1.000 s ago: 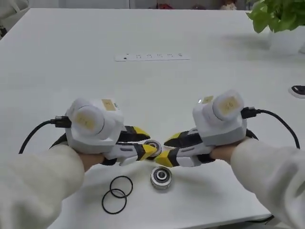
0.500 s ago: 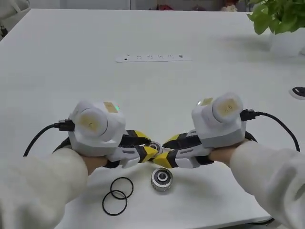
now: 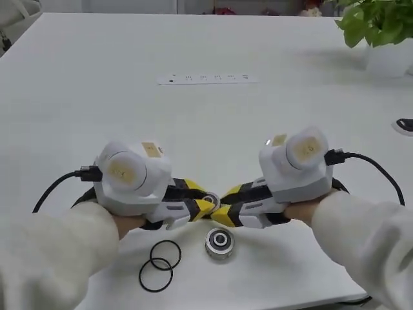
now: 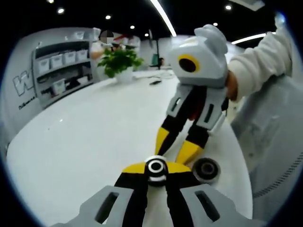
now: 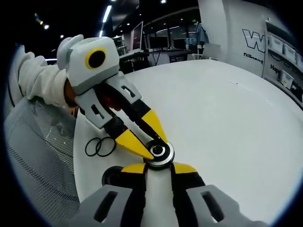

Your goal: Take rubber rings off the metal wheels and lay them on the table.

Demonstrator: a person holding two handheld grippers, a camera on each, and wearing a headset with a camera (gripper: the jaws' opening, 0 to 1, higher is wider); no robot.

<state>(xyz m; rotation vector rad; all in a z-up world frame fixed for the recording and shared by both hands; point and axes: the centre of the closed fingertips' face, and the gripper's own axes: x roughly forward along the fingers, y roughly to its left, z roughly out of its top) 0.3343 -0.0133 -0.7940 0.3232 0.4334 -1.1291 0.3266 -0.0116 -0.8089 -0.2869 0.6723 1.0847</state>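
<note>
right now, left gripper (image 4: 156, 168) clamped on a small metal wheel (image 4: 155, 166), yellow tips on either side of it, held just above the white table (image 3: 193, 129) near its front edge. right gripper (image 5: 159, 169) nose-to-nose w/ the left, jaws narrow, tips up against the same wheel's rim; can't tell if actually pinching it. 2nd metal wheel (image 3: 219, 243) lying flat on the table just in front of the tips, apart from both grippers. two black rubber rings (image 3: 160, 263) left of that wheel, overlapping, flat on the table. further back, a white power strip (image 3: 206, 79) mid-table and a potted plant (image 3: 377, 22) at the far right corner.
</note>
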